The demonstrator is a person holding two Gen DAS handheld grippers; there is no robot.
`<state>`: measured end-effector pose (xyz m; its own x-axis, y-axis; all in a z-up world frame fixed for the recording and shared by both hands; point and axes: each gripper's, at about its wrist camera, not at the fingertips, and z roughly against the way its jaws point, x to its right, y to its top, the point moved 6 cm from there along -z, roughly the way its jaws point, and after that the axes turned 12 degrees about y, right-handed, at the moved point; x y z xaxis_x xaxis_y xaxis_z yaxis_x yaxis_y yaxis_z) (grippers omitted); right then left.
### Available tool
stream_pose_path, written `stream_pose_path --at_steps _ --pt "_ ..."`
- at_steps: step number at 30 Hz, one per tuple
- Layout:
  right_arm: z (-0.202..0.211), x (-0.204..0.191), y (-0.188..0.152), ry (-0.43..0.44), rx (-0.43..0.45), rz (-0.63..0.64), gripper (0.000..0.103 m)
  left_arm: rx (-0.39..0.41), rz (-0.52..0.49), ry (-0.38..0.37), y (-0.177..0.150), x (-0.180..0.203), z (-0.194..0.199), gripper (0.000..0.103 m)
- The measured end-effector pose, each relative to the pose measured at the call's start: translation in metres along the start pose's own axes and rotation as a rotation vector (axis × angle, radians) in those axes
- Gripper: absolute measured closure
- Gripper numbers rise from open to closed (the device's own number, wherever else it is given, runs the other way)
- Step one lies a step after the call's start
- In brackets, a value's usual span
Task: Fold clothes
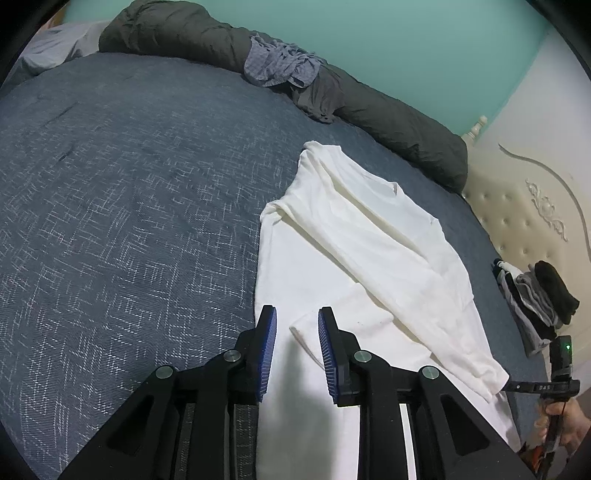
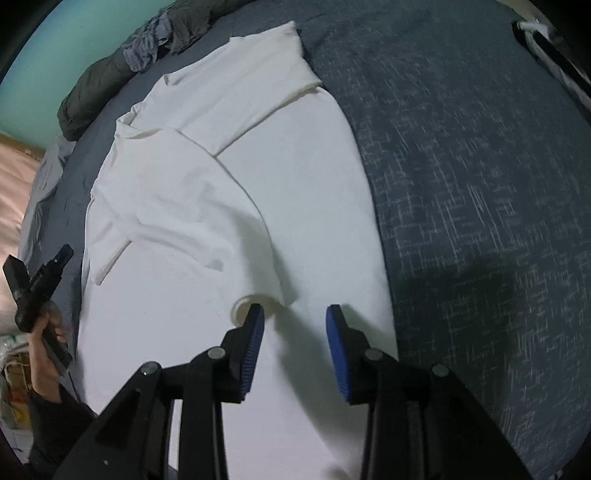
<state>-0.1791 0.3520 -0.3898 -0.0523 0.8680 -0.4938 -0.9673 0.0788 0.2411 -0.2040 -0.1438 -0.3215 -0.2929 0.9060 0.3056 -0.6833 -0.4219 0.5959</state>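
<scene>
Holding a hand-held gripper in each hand, we work over a white long-sleeved shirt (image 1: 354, 236) spread on the bed's blue-grey patterned cover (image 1: 129, 192). Both sleeves lie folded across the shirt's body. Our left hand-held gripper (image 1: 297, 314) hovers over the shirt's lower part, blue pads a narrow gap apart with one sleeve's cuff lying below that gap, gripping nothing. Our right hand-held gripper (image 2: 295, 312) stands partly open above the shirt, nothing between its pads; the other sleeve's cuff (image 2: 243, 308) lies just beyond its left fingertip. Past the shirt's collar, a dark olive duvet (image 1: 177, 33) is rolled along the bed's far edge with a blue checked garment (image 1: 280, 64) on it. Near the shirt's side, by the cream headboard (image 1: 524, 221), sits a small pile of dark folded clothes (image 1: 543, 295).
</scene>
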Motion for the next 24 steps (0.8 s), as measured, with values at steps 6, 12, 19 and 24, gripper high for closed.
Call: stream_pose_path --at_steps 6,12,19,24 --pt "-0.011 -0.018 -0.001 -0.045 -0.028 0.136 0.076 -0.001 0.010 -0.001 0.000 -0.003 0.000 0.077" --pt "-0.011 -0.018 0.005 -0.103 -0.017 0.205 0.101 -0.002 0.007 -0.004 0.000 -0.002 0.000 0.077" --pt "0.012 -0.029 0.010 -0.238 0.016 0.395 0.102 -0.001 0.004 -0.005 0.001 -0.001 -0.001 0.077" --pt "0.007 -0.032 0.016 -0.290 0.009 0.451 0.102 -0.001 0.007 -0.003 0.000 -0.002 -0.001 0.077"
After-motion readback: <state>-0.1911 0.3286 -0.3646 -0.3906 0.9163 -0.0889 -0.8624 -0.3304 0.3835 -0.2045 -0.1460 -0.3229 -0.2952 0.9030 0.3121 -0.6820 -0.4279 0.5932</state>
